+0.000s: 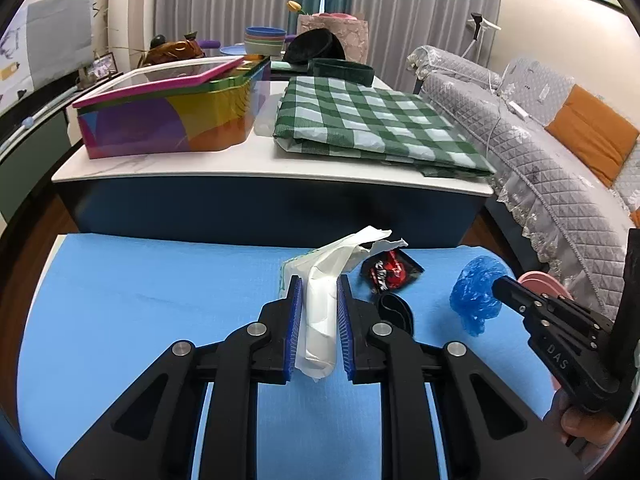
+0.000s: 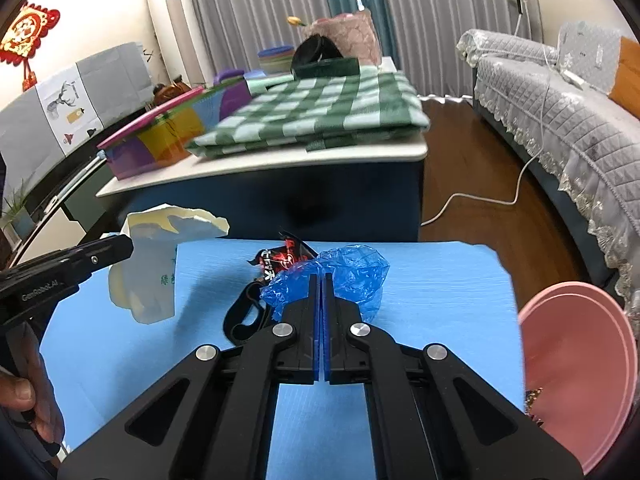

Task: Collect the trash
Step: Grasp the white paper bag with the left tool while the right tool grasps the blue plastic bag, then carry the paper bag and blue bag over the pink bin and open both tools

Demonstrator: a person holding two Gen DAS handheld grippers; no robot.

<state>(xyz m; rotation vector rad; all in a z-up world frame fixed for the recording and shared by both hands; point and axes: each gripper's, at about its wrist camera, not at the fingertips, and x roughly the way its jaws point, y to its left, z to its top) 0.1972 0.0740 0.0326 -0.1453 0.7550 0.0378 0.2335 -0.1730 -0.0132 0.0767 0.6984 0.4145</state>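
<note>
My left gripper is shut on a crumpled white paper wrapper and holds it over the blue mat. The wrapper also shows in the right wrist view, held by the left gripper. My right gripper is shut on a crumpled blue plastic bag; the bag also shows in the left wrist view. A red-and-black snack packet and a black loop lie on the mat between the two grippers.
A pink bin stands right of the mat. Behind the mat is a white-topped table with a colourful box and a folded green checked cloth. A grey-covered sofa runs along the right.
</note>
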